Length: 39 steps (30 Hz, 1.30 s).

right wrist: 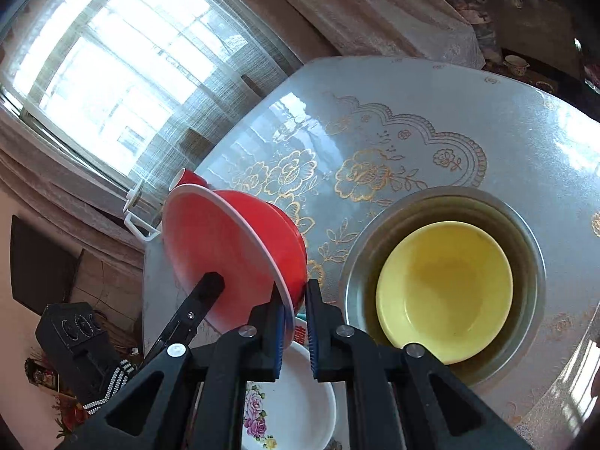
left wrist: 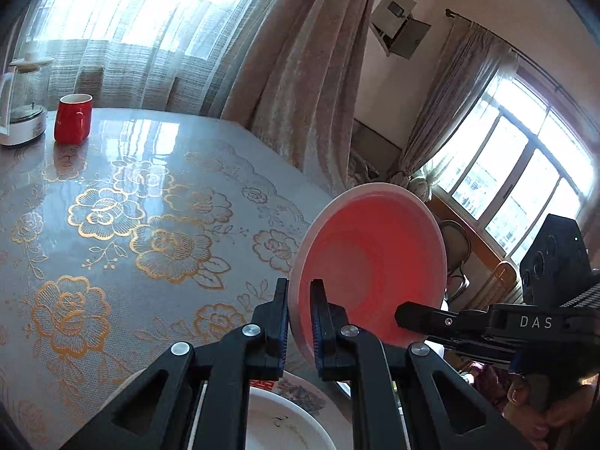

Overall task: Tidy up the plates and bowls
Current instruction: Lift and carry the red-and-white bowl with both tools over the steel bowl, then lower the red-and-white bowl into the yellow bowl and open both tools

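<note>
Carrying one red bowl point(left wrist: 371, 266) between both grippers, tilted, off the table point(left wrist: 112, 300).

Left to right: white kettle point(left wrist: 22, 112) and red mug point(left wrist: 73, 118) sit at the far table edge, clear of the work. Left gripper point(left wrist: 300, 315) is clamped on the bowl's near rim; right gripper point(right wrist: 294, 322) is clamped on the opposite rim. My guess is the two-sided grip is there to stop the bowl swinging. Bowl hangs above a white floral plate point(right wrist: 288, 408). Right of that, a yellow bowl point(right wrist: 444, 288) sits inside a steel basin point(right wrist: 525, 262). Likely drop spot is the yellow bowl, nesting bowls together; that's my read only. Risk: thin rim slipping from one pad.
</note>
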Tool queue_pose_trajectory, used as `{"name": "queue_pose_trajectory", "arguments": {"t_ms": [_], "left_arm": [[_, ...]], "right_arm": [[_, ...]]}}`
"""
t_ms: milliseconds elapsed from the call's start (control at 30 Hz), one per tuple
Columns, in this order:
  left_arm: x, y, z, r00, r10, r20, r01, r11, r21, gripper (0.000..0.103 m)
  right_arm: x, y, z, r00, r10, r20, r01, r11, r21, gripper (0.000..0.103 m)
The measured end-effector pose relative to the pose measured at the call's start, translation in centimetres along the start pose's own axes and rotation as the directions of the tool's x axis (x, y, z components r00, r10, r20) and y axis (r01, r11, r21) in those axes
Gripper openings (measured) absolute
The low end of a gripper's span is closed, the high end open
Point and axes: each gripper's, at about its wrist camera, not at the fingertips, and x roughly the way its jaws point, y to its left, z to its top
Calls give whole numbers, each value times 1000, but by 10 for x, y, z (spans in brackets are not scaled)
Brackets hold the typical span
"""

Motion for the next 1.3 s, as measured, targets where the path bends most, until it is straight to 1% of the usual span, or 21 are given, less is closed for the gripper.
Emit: {"name": "queue_pose_trajectory", "arguments": {"t_ms": [100, 233, 367, 533, 700, 800, 900, 967, 1067, 1300], "left_arm": [[10, -20, -6, 999, 9, -33, -9, 1000, 17, 11], [21, -35, -15, 996, 1, -84, -2, 1000, -8, 11], [27, -46, -25, 991, 4, -131, -9, 999, -36, 11], [37, -63, -35, 983, 33, -182, -36, 999, -8, 11], [47, -67, -46, 971, 53, -235, -57, 998, -9, 10], [48, -74, -48, 966, 66, -249, -68, 998, -2, 11], [49, -81, -47, 963, 99, -251, -94, 995, 33, 11], [49, -82, -47, 961, 114, -252, -108, 993, 37, 11], [54, -81, -44, 956, 122, -266, -117, 993, 34, 11], [76, -87, -40, 942, 176, -285, -164, 984, 66, 11]], "right_arm": [[-16, -21, -2, 1000, -5, 24, 4, 999, 40, 11], [-33, -43, -9, 999, -11, 51, 8, 998, 69, 11], [-35, -60, -14, 999, -5, 47, -1, 993, 115, 12], [-37, -76, -16, 998, 5, 55, -13, 988, 154, 12], [-37, -86, -18, 998, 17, 54, -26, 984, 178, 12], [-39, -93, -20, 998, 23, 53, -32, 982, 188, 12], [-38, -101, -20, 998, 30, 57, -41, 977, 209, 11], [-39, -109, -20, 997, 24, 67, -39, 972, 233, 10], [-38, -120, -22, 998, 19, 66, -36, 965, 259, 10], [-31, -130, -24, 998, 23, 55, -38, 957, 289, 10]]}}
